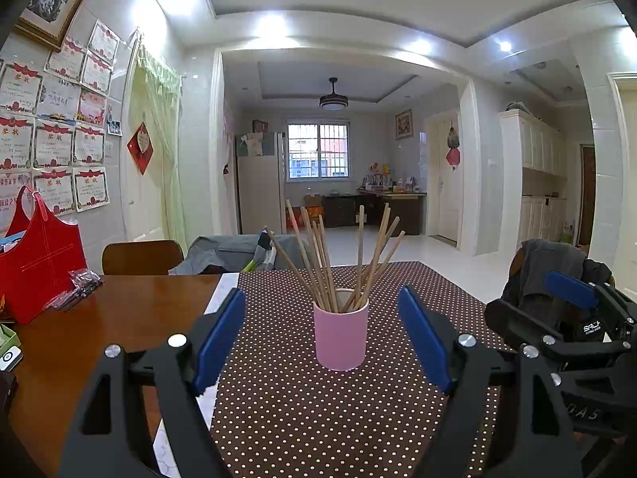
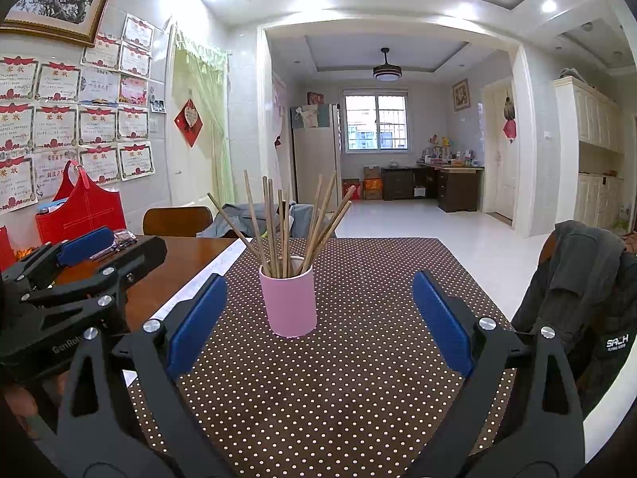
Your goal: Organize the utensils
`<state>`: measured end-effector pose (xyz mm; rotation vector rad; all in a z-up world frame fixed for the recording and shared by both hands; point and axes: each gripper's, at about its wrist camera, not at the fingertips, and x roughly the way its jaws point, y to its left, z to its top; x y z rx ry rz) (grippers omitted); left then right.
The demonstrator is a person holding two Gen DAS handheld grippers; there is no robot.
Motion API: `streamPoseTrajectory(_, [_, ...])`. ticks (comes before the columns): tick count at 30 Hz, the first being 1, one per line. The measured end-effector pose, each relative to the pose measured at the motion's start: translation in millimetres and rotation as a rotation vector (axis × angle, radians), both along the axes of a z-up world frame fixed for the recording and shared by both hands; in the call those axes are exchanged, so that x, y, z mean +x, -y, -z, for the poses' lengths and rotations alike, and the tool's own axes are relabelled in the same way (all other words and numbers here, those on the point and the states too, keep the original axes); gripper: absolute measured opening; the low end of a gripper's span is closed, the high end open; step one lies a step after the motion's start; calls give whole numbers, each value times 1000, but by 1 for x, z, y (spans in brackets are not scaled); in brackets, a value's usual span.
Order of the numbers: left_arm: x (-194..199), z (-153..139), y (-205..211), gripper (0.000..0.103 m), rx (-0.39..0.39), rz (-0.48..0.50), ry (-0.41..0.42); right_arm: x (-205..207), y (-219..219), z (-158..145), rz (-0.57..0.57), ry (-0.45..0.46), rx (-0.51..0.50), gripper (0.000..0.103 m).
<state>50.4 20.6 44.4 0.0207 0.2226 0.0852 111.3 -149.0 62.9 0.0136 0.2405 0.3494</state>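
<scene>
A pink cup (image 1: 341, 336) (image 2: 289, 301) stands upright on the brown dotted cloth (image 1: 318, 418) (image 2: 358, 378). Several wooden chopsticks (image 1: 330, 263) (image 2: 286, 227) fan out of its top. My left gripper (image 1: 322, 318) is open, its blue pads wide apart on either side of the cup and a little short of it, holding nothing. My right gripper (image 2: 320, 302) is open too, with the cup left of centre between its pads and ahead of them. Each view shows the other gripper at its edge: the right one (image 1: 573, 318) and the left one (image 2: 75, 263).
A red bag (image 1: 38, 263) (image 2: 81, 211) and a small clear packet (image 1: 75, 286) sit on the bare wooden table (image 1: 119, 318) at the left. A wooden chair (image 1: 141, 257) stands behind the table. A chair draped with a grey jacket (image 2: 581, 286) stands at the right.
</scene>
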Motion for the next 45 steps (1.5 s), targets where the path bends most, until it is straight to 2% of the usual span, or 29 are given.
streamPoseTrajectory(35, [2,3,-2,78,1,0,-16,1,-5,4,-2,-12,3,92])
streamPoseTrajectory(45, [11,8,-2,78,-1,-3,-40,4,-9,16,5,-46,7,92])
